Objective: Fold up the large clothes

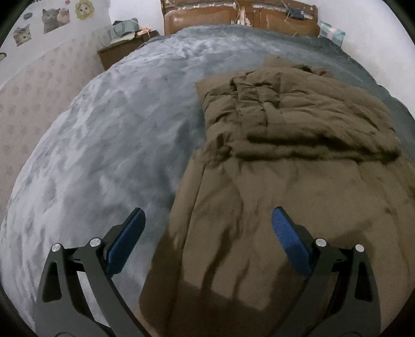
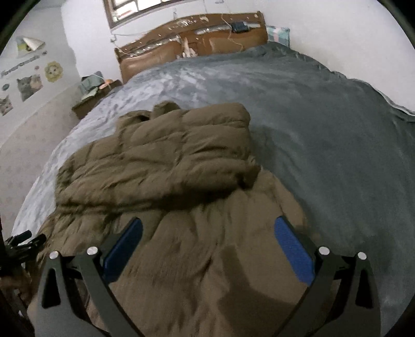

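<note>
Brown coat (image 1: 272, 181), one, under two open claws (image 1: 207, 233).

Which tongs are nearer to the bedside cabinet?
Left. The left tongs hang over the coat's edge facing the bedside cabinet; the right tongs are over its opposite edge.

We are in a home bedroom: a wide bed (image 2: 324, 124) under a grey blanket, a worn wooden headboard (image 2: 192, 44), a cluttered nightstand (image 1: 122, 49) at its corner, cat stickers (image 1: 53, 16) on the wall.
</note>
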Demonstrator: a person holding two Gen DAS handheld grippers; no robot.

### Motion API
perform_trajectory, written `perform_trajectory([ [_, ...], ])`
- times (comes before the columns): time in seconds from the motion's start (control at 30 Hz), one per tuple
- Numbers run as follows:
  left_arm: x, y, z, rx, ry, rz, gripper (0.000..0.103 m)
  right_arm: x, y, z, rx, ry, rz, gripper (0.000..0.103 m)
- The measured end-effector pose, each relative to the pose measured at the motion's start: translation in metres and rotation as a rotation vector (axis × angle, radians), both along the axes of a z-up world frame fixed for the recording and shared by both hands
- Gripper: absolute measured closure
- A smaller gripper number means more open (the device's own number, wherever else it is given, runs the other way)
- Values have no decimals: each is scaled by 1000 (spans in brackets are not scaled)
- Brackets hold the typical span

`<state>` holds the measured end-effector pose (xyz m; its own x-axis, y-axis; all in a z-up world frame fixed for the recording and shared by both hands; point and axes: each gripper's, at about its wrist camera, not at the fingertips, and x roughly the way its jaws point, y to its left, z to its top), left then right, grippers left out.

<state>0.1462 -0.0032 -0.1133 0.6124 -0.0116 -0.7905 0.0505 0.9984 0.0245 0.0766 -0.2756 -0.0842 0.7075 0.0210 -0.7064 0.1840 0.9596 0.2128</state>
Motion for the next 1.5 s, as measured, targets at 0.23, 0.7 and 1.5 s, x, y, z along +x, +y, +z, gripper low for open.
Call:
perform_trajectory([
  [0.23, -69, 23, 30, 13, -64, -26, 6, -74, -4, 22, -284, -16, 48, 2],
  [0.7, -158, 42, 30, -173, 95, 113, 3, -194, -79, -29, 129, 102, 11, 2],
  [1.5, -185, 79, 119, -395, -140, -43, 90, -225, -21, 93, 131, -163, 209, 88],
])
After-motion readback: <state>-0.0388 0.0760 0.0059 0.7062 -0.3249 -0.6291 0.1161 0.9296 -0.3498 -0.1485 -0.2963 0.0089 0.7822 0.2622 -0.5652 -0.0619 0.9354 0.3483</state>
